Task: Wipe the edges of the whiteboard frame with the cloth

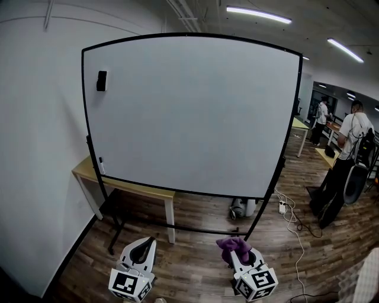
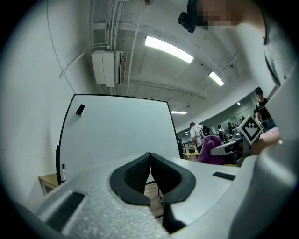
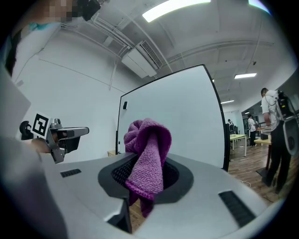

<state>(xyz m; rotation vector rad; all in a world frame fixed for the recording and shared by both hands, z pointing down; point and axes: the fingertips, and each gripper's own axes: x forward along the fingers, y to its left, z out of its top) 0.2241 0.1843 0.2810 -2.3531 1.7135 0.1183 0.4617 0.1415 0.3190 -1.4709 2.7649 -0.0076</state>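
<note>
- At the lower edge of the head view, a purple cloth (image 1: 232, 245) is pinched in the right gripper (image 1: 241, 257). Its bunched top stands above the jaws and a loose end hangs below them.
- The left gripper (image 1: 142, 251) sits beside it, apart from it, with its jaws pressed together on nothing.
- Both grippers are held low, well short of the whiteboard (image 1: 195, 112). The cloth touches no part of the black frame (image 1: 83, 100).
- The board face is blank and white. A small black block (image 1: 102, 80) sticks near its upper left corner, and a marker (image 1: 101, 165) stands by the lower left of the frame.
- The board stands on a black stand with a crossbar near the wood-plank floor (image 1: 195, 263).
- Behind its lower left is a light wooden table (image 1: 127, 188) set against the white wall (image 1: 35, 148).
- A white power strip (image 1: 283, 207) and its cable lie on the floor at the right foot.
- Further right, two people (image 1: 349, 160) stand by desks with their backs turned.
- Long strip lights (image 1: 259, 15) run along the ceiling, and an air-conditioning unit (image 2: 108, 67) hangs above the board.
</note>
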